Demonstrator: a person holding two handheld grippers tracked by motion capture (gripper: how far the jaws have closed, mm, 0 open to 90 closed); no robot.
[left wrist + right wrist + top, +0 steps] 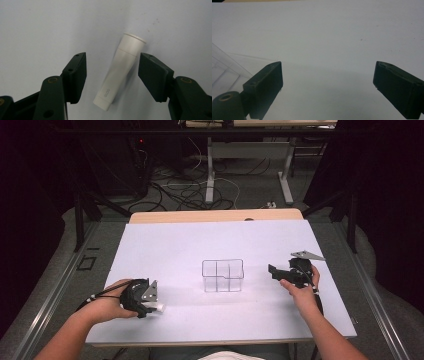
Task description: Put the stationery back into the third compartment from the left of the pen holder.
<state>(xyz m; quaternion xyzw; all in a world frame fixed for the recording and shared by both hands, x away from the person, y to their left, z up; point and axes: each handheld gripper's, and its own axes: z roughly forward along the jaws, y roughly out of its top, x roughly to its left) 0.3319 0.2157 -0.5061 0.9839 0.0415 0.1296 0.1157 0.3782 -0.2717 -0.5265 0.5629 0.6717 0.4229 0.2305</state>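
Left gripper (112, 75): I hold it low over the near-left part of the white table (175, 245), jaws spread wide, nothing gripped.
White tube (120, 71): it lies flat on the table between my left jaws, touching neither as far as I can tell; in the high view it peeks out just right of the left gripper (150, 302).
Tube's long axis: tilted in the left gripper view, capped end up and to the right, labelled end down and to the left, so it runs roughly along the jaws' reach and the pads (75, 75) face its long sides.
What the next move turns on: I judge that closing would pinch the tube across its width; the slant may make it roll or swivel as the pads meet it.
Right gripper (282, 272): I hold it above the table's right side, jaws wide apart and empty, well apart from the tube.
Nearer hand: the left, plainly.
Clear divided box (223, 275): stands mid-table between both grippers, compartments empty.
In the way: nothing between the jaws and the tube.
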